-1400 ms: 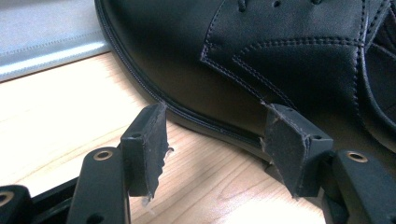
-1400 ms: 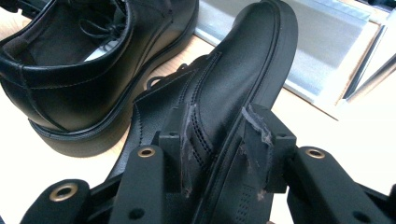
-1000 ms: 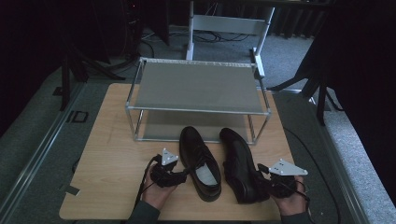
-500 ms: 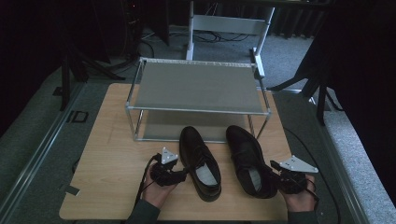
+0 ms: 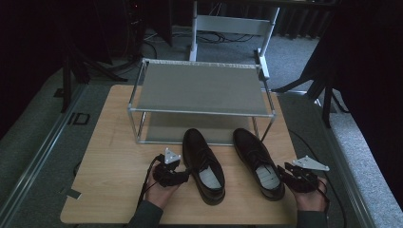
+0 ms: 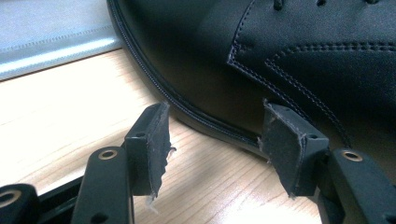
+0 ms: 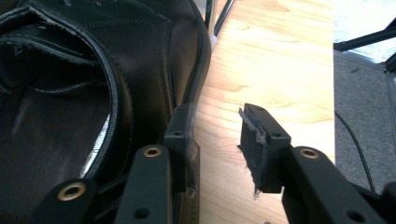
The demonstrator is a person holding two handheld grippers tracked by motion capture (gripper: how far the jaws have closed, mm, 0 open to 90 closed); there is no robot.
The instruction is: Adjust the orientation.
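High view: two black shoes are seen side by side on the wooden surface (image 5: pixel 109 156) before the rack (image 5: pixel 199 90). Left claw (image 5: pixel 183 176) is held spread beside the left shoe (image 5: pixel 202 164); right claw (image 5: pixel 285 173), jaws just widened, is parted against the right shoe (image 5: pixel 256 161), nothing pinched.

Light wood-grain table (image 5: pixel 114 156) w/ rounded corners, sitting on grey carpeted floor (image 5: pixel 28 137). Directly on it: a two-tier metal-frame shoe rack w/ grey shelves (image 5: pixel 202 88) at the far half, and 2 black leather lace-up dress shoes in front of it, side by side but apart, toes toward the rack. Left shoe (image 5: pixel 203 164) is closer to the near edge, right shoe (image 5: pixel 258 161) angled a bit, toe near the rack's front right leg.
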